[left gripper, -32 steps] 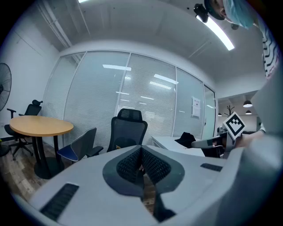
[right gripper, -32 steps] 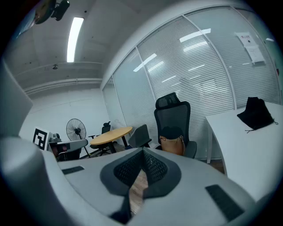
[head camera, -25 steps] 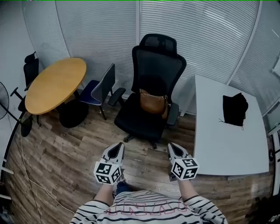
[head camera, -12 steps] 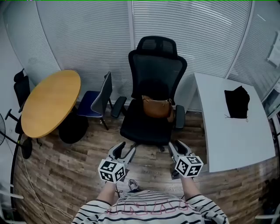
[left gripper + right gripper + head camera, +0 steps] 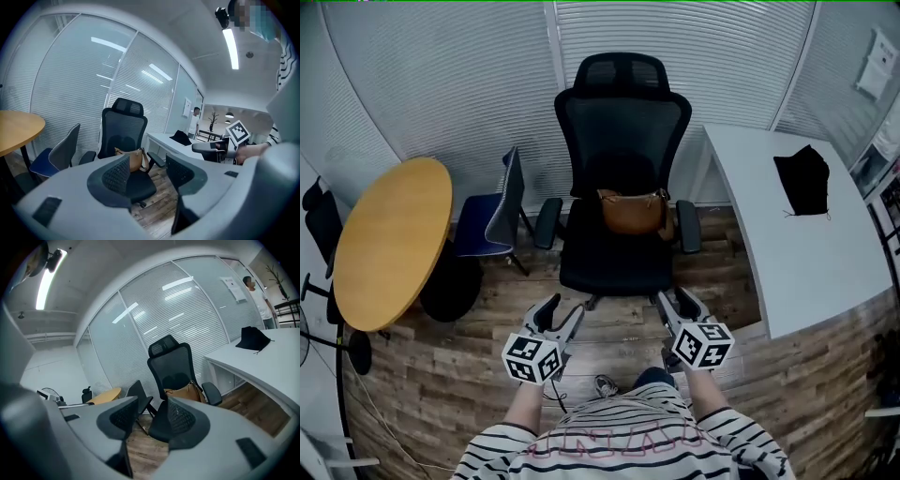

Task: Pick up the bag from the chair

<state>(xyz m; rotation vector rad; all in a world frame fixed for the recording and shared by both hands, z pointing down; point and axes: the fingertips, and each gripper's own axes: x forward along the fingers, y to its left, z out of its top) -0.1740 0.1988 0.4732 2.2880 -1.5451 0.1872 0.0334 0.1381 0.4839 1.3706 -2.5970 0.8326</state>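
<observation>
Black mesh makes up the high-backed office chair [image 5: 619, 150], the biggest thing ahead, standing on the plank floor straight in front of the person with its seat facing them and its back toward the slatted glass wall. To its right runs a white bench [image 5: 811, 272] carrying only a dark bundle of cloth [image 5: 803, 183], which has no part in the job. The bag [image 5: 630, 211], tan and leather-looking, sits at the rear of the seat, leaning against the backrest, its long axis lying left to right across the chair and its strap trailing toward the right armrest. Both tools are held low, near the person's body and well short of the seat's front edge, so the bag lies forward of both and roughly on the line between them. The left gripper [image 5: 560, 314] is released, its jaws apart with only air between them, the chair and bag showing far beyond the gap. The right gripper [image 5: 678, 305] is likewise spread and empty. Judging from the head view, the bag sits slightly right of the midline, so the right one looks a little nearer. Either would have to travel forward over the seat, and the top edge or strap seems the easiest place to close on.
</observation>
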